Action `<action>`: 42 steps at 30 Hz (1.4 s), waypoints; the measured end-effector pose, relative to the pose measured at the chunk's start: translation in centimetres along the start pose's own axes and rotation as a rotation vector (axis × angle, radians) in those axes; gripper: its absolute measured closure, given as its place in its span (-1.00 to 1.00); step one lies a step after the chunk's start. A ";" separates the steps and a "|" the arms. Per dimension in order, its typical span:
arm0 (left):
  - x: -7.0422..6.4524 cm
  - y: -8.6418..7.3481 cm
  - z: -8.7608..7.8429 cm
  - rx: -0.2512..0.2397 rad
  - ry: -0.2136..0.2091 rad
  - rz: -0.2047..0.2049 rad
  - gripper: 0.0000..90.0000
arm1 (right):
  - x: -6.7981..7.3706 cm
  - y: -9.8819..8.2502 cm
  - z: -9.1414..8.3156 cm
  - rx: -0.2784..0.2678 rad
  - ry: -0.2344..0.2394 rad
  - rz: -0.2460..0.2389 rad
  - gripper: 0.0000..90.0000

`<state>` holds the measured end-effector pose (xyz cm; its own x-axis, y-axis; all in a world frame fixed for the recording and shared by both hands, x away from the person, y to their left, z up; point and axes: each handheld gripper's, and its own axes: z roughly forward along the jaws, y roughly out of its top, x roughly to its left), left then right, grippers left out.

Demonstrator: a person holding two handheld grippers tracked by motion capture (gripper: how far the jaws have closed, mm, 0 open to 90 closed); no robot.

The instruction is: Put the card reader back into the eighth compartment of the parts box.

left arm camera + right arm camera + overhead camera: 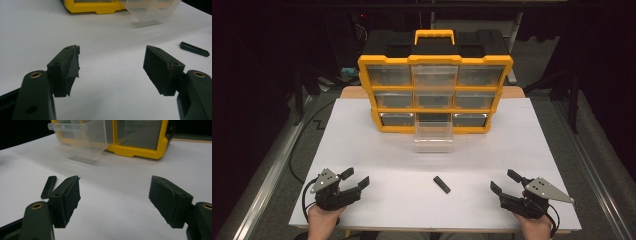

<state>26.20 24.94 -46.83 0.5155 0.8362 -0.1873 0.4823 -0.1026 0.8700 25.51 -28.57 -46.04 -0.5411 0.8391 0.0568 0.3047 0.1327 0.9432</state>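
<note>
A yellow and black drawer cabinet (435,95) stands at the back of the white table (377,155). Its bottom middle clear drawer (434,135) is pulled out and tips down onto the table. A small black bar (442,184) lies flat on the table in front of it. My left gripper (355,179) rests open near the front left edge, nothing between its jaws. My right gripper (505,182) rests open at the front right, also empty. The black bar (194,49) lies to the right beyond the left jaws, and the bar (48,186) shows just left of the right gripper's left jaw.
The cabinet's other clear drawers are shut. A black cable (299,150) trails off the table's left side. Metal rails (257,200) run along both sides of the table. The clear drawer (82,140) juts out toward me.
</note>
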 end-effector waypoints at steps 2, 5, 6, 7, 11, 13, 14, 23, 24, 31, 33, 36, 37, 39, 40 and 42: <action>0.0 0.0 0.0 -0.001 0.000 0.000 -0.34 | 0.1 0.0 0.0 -0.002 0.004 0.009 -0.44; 0.0 0.0 0.0 -0.001 0.000 0.000 -0.34 | 0.3 0.1 0.2 -0.007 0.012 0.004 -0.44; 0.0 0.0 0.0 -0.001 0.000 0.000 -0.34 | 0.4 0.1 0.2 -0.003 0.014 0.006 -0.44; 0.0 0.0 0.0 -0.001 0.000 0.000 -0.34 | 0.5 0.1 0.3 0.000 0.018 0.004 -0.43; 0.0 0.0 0.0 0.000 -0.001 -0.001 -0.34 | 0.7 0.2 0.6 0.002 0.026 0.000 -0.44; 0.0 0.0 0.0 -0.001 -0.001 -0.001 -0.34 | 0.8 0.2 0.6 0.002 0.031 -0.001 -0.43; 0.0 0.0 0.0 -0.001 -0.001 -0.001 -0.34 | 0.9 0.2 0.7 -0.001 0.034 -0.001 -0.43; 0.1 0.0 0.0 -0.001 -0.001 -0.004 -0.34 | 1.7 0.3 1.5 0.013 0.072 -0.009 -0.43; 0.1 0.0 0.1 -0.002 0.000 -0.005 -0.34 | 1.8 0.3 1.6 0.013 0.075 -0.008 -0.43; 0.1 0.0 0.1 0.000 0.000 -0.006 -0.34 | 2.1 0.4 2.1 0.016 0.092 -0.012 -0.43; 0.1 0.0 0.1 0.001 -0.001 -0.005 -0.34 | 2.3 0.5 2.3 0.017 0.098 -0.016 -0.43; 0.1 0.0 0.1 0.001 -0.001 -0.005 -0.34 | 2.7 0.5 2.7 0.027 0.111 -0.026 -0.43; 0.1 0.0 0.1 0.001 -0.001 -0.004 -0.34 | 2.8 0.6 2.8 0.028 0.116 -0.031 -0.43; 0.1 0.0 0.1 0.001 0.000 -0.005 -0.34 | 3.0 0.6 3.0 0.032 0.125 -0.035 -0.43; 0.1 0.0 0.1 0.001 0.000 -0.005 -0.34 | 3.1 0.7 3.2 0.034 0.128 -0.036 -0.43; 0.1 0.0 0.1 0.001 0.000 -0.005 -0.34 | 3.2 0.7 3.4 0.036 0.137 -0.044 -0.43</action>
<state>26.30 24.96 -46.88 0.5133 0.8366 -0.1915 0.4854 -0.0990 0.8687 26.60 -23.99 -46.29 -0.6555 0.7526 0.0624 0.3055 0.1887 0.9333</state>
